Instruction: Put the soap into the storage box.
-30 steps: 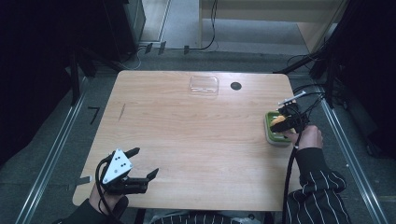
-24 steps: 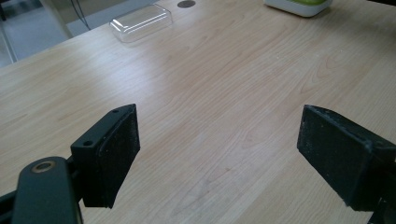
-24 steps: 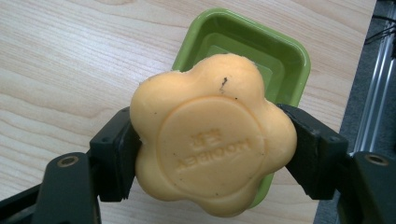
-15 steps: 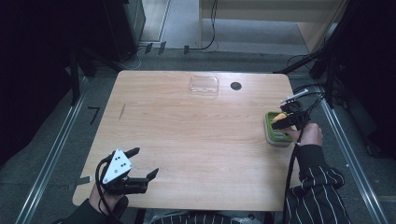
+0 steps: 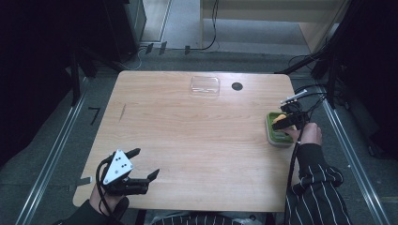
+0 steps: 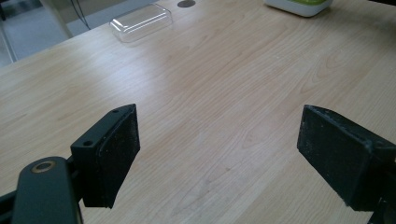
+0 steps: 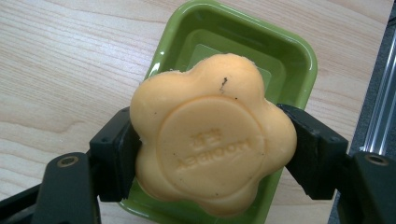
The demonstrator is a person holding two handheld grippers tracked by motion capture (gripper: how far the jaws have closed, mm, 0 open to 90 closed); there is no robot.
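Wooden table (image 5: 197,140) stands on grey floor (image 5: 47,154) amid dark surroundings.

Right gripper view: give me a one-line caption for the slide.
Right hand-held gripper clamps a flower-shaped orange soap above a green dish on the wooden table.

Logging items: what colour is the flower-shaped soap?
Pale orange soap; clearest in the right gripper view.

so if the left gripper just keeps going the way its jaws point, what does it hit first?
Bare table first, as far as I can tell. The left gripper is open and empty, aimed across the wood. The clear plastic lid and the green dish sit off to either side of that line, though depth is hard to judge.
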